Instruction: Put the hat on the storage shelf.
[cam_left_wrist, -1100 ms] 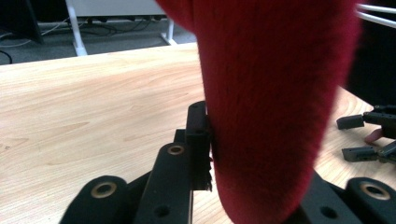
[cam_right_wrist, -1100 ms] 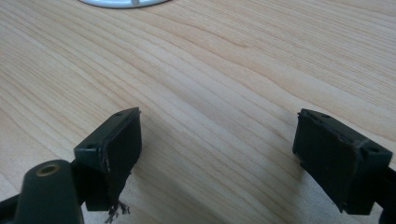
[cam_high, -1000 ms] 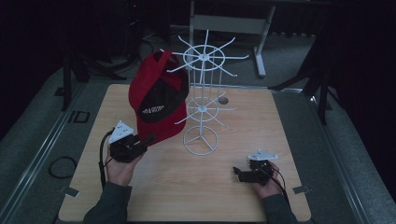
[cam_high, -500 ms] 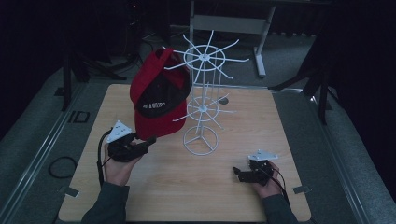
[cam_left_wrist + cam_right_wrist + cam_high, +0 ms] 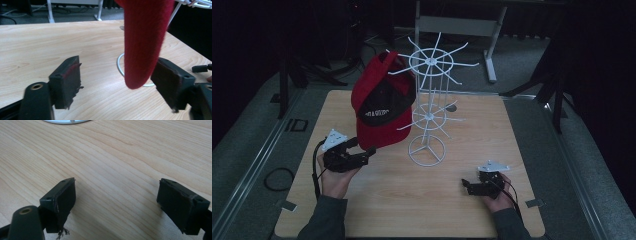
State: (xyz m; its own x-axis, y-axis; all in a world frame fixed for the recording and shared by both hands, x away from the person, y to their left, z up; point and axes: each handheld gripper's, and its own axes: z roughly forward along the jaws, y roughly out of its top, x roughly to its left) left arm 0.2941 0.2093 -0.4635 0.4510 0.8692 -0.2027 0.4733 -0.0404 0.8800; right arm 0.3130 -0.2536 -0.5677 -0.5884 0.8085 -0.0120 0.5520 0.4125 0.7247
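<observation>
Red baseball cap hangs on the white wire display rack, caught on an upper spoke at the rack's left side, with its brim drooping toward the table. Compared with a second ago, your left gripper has slid forward from a spot just short of the cap, and the jaws now straddle the lower edge of the brim; the cap itself has not shifted on the rack. Judgement: this is the approach to a grasp, and the grasp is not yet made. In the left gripper view the jaws stand wide apart, nothing clamped; the brim sits between them, close against the right-hand pad, and I cannot tell whether it touches. The left-hand pad is well clear. Closing here would likely pinch the brim near its tip. Your right gripper rests unmoved on the wooden table near the front right, jaws spread, holding nothing, well apart from the rack's ring base.
</observation>
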